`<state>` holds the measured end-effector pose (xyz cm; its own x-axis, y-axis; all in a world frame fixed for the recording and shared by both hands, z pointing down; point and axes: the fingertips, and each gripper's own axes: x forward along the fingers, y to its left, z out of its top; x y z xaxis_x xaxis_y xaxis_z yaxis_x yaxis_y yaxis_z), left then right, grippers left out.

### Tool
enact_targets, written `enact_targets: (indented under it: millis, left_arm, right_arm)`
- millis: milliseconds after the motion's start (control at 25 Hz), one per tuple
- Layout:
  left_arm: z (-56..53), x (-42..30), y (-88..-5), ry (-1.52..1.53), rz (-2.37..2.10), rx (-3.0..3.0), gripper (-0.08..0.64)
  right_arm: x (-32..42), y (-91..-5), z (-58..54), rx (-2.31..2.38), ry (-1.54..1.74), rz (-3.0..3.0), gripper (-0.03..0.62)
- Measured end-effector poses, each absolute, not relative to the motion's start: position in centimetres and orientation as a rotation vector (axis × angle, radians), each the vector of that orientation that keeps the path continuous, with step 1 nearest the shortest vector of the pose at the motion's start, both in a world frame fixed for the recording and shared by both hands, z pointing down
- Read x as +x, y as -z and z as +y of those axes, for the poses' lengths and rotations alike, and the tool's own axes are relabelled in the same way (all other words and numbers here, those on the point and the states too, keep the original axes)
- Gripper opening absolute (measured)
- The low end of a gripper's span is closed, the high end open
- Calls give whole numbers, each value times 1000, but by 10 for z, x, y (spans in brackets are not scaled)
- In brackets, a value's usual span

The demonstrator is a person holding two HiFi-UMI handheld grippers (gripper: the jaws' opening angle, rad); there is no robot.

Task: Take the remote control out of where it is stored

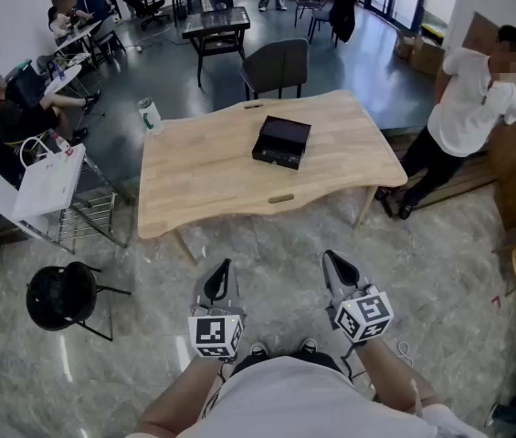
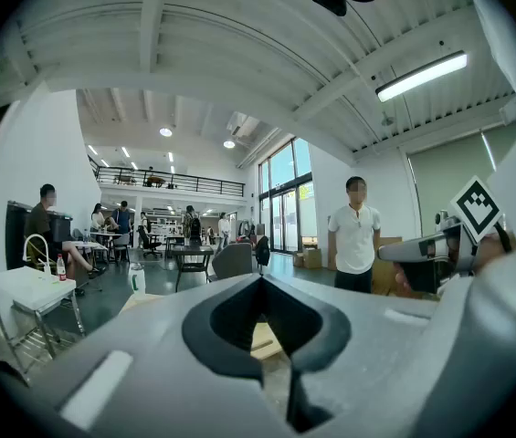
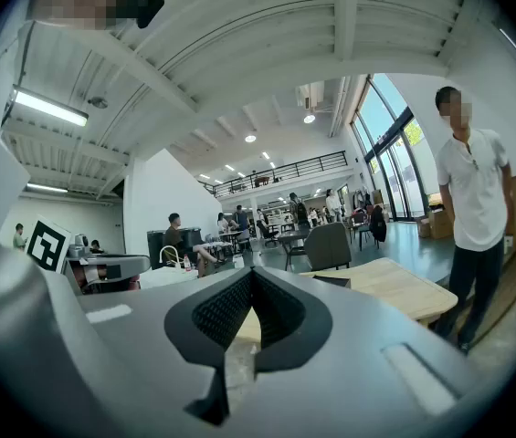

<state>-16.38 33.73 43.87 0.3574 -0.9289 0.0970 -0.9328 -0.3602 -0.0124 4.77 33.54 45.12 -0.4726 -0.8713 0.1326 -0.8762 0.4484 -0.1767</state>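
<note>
Left jaws: pressed together tip to tip with nothing between them. The left gripper (image 1: 222, 276) is held low, close to the person's body, and points forward.
Right jaws: also closed at the tips and empty. The right gripper (image 1: 336, 268) is beside the left one and level with it.
Marker cubes: the left cube (image 1: 215, 334) and the right cube (image 1: 363, 316) sit one behind each pair of jaws. They carry black-and-white square patterns only, no letters.
Just ahead of the jaws: bare stone floor, then the near edge of the wooden surface (image 1: 203, 185), well apart from both sets of tips.
Black box (image 1: 282, 141): lies flat near the middle of the surface, far ahead of the jaws and roughly between their two lines. Its lid looks shut.
Remote control: not visible in any view. It is most likely inside the black box, though that is a guess.
Step in hand: the approach. Nothing is touched and the box is unopened.
Next move: close the gap to the surface and bring both jaws over the box. One pair would then spread to steady the body while the other lifts the lid. The opening side cannot be told from here.
Far right of the jaws: a person in a white shirt (image 1: 469, 108) stands past the surface's right end, clear of the box.
Writing: none is legible. The box shows no brand, and any print on the white and green container (image 1: 149, 114) off the surface's far-left corner is too small to read.
</note>
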Motion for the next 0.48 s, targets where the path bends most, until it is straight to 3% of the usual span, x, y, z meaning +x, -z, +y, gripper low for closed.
enact_targets:
  millis: [480]
  left_arm:
    - [334,-151,-443,-135,-1737,2548,0]
  right_arm:
    - [56,-450,332,1605,-344,-2671,26]
